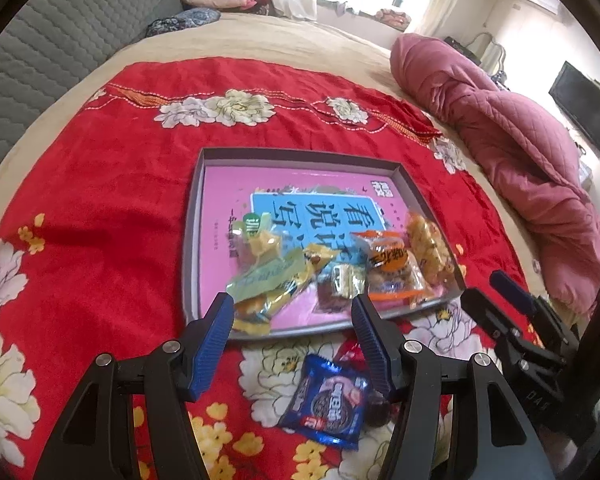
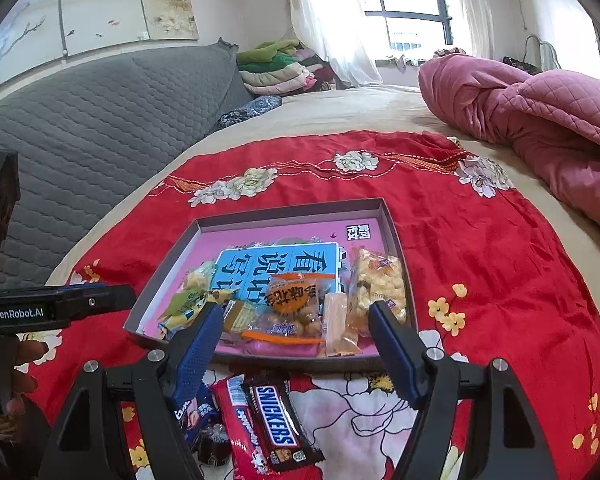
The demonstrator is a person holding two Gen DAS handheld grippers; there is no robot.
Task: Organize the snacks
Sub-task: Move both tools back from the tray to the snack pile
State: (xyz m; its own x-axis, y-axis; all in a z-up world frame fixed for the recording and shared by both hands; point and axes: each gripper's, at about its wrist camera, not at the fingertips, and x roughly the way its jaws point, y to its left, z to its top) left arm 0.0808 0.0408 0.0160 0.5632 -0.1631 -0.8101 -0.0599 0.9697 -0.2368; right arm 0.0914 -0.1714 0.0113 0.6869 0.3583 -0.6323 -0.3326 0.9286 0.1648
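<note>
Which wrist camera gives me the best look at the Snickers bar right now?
The right wrist view. The Snickers bar lies fully visible there, label readable, on the red blanket just in front of the tray, atop a red packet. In the left wrist view it cannot be made out; only a red sliver shows behind a finger.

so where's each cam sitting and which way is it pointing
Left wrist: rides the left tool, looking forward over the Oreo packet to the snack tray; its open blue-padded fingers and the right tool show.
Right wrist: rides the right tool, looking over the Snickers bar to the tray; its fingers, the left tool and a hand show.
Shared: tray, red floral cloth, pink quilt.
</note>
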